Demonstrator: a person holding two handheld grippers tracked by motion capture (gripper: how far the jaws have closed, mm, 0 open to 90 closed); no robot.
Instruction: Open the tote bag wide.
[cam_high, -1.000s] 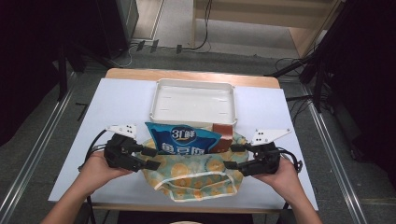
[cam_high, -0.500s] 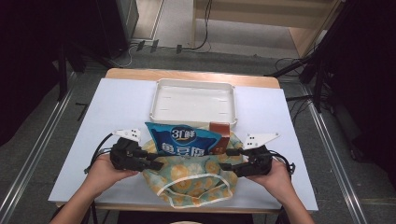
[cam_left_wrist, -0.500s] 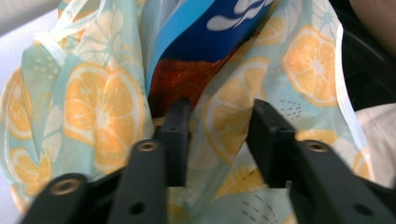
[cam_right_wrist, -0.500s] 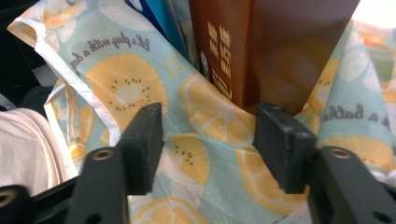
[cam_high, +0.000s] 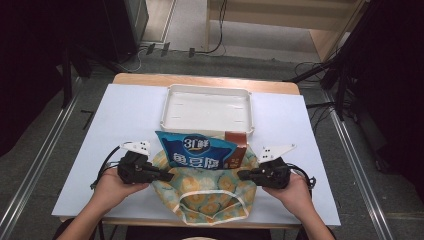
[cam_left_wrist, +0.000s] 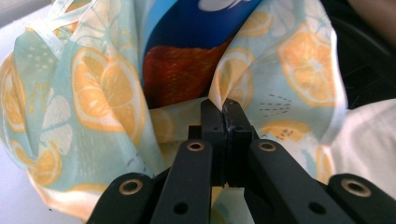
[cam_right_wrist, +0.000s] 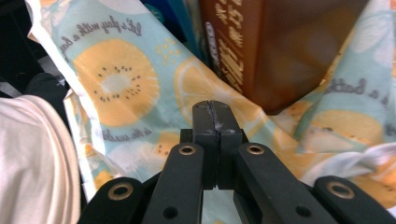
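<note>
At the near edge of the table (cam_high: 125, 115), a cloth bag (cam_high: 210, 187) printed with orange and lemon slices lay flat with its mouth toward the white tray (cam_high: 207, 107) behind it. A blue snack packet (cam_high: 197, 152) and a brown packet (cam_high: 235, 147) stuck out of that mouth, their far ends reaching the tray's near rim. The left gripper (cam_high: 167, 176) lay at the bag's left side and the right gripper (cam_high: 242, 175) at its right side, each in one of the person's hands and pointing inward toward the other. Both pairs of jaws had just been closing. In the left gripper view the jaws met tip to tip on a fold of the printed fabric, with the blue packet and its red patch just beyond them. In the right gripper view the jaws likewise stood pressed together, nipping the bag's cloth right below the brown packet. A pale sleeve showed at the edge of both gripper views.
</note>
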